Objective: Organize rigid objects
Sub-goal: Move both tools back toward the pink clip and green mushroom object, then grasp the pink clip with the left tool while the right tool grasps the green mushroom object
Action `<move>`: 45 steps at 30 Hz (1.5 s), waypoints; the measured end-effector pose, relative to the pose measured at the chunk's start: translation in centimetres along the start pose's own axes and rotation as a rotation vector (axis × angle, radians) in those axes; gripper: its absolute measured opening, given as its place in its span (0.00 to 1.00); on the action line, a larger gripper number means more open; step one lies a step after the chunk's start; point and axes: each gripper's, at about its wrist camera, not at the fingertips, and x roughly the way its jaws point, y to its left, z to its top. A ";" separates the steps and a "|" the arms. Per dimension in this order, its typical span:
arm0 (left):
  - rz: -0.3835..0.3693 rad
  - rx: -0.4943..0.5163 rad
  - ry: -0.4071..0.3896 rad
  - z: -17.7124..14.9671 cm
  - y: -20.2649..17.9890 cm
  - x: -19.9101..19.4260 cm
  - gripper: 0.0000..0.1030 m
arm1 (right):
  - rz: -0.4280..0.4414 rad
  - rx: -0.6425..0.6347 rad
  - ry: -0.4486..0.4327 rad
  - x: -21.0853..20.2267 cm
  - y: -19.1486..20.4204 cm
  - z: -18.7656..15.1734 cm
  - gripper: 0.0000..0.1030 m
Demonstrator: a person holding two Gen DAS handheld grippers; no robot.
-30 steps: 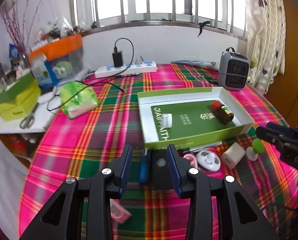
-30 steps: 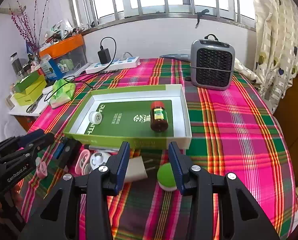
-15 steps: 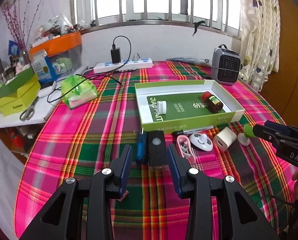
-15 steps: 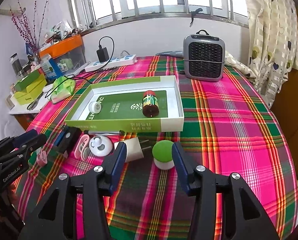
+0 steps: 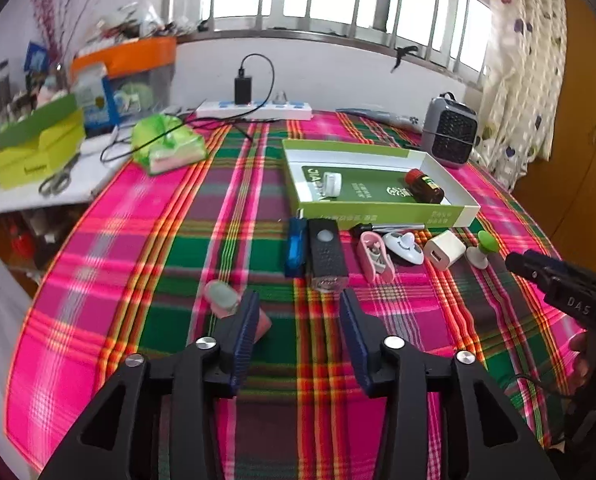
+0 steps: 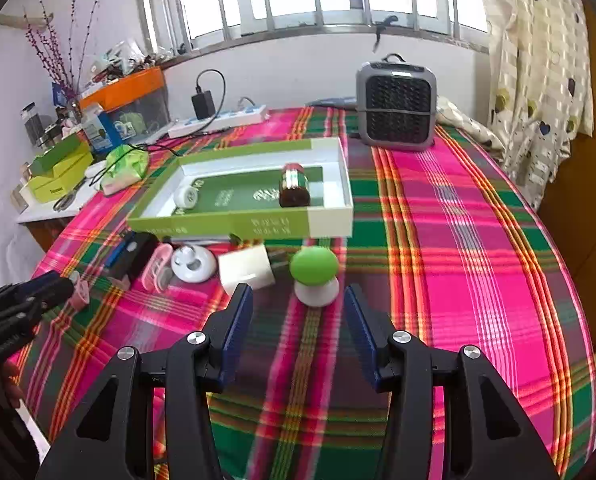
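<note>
On the plaid tablecloth (image 5: pixel 138 248), the left gripper (image 5: pixel 296 320) is opening, empty, short of the black box (image 5: pixel 325 254); the right gripper (image 6: pixel 298 320) is spread before the green mushroom (image 6: pixel 313 270). Closing carelessly could nudge the neighbouring white charger (image 6: pixel 246 270) or topple the mushroom.

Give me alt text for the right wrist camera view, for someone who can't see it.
Open, empty tongs point down at a green mushroom-shaped toy standing on a plaid tablecloth, beside a white charger. Behind them, a green and white tray holds a brown bottle lying on its side.
</note>
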 end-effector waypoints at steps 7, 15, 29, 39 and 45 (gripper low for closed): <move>-0.004 -0.002 0.002 -1.1 0.9 -0.4 0.41 | -0.005 0.001 0.045 1.4 -0.6 -0.2 0.47; -0.034 -0.051 0.026 -1.9 2.5 -0.1 0.41 | 0.003 -0.070 0.079 2.6 0.5 -0.3 0.47; 0.068 -0.119 0.094 -0.7 2.5 3.2 0.41 | -0.066 -0.052 0.063 2.7 0.0 0.2 0.48; 0.153 -0.093 0.095 -1.1 3.8 2.8 0.41 | -0.058 -0.042 0.070 3.0 -0.2 0.3 0.48; 0.140 -0.104 0.100 -1.0 4.4 3.0 0.41 | -0.054 -0.029 0.075 3.0 -0.4 0.2 0.48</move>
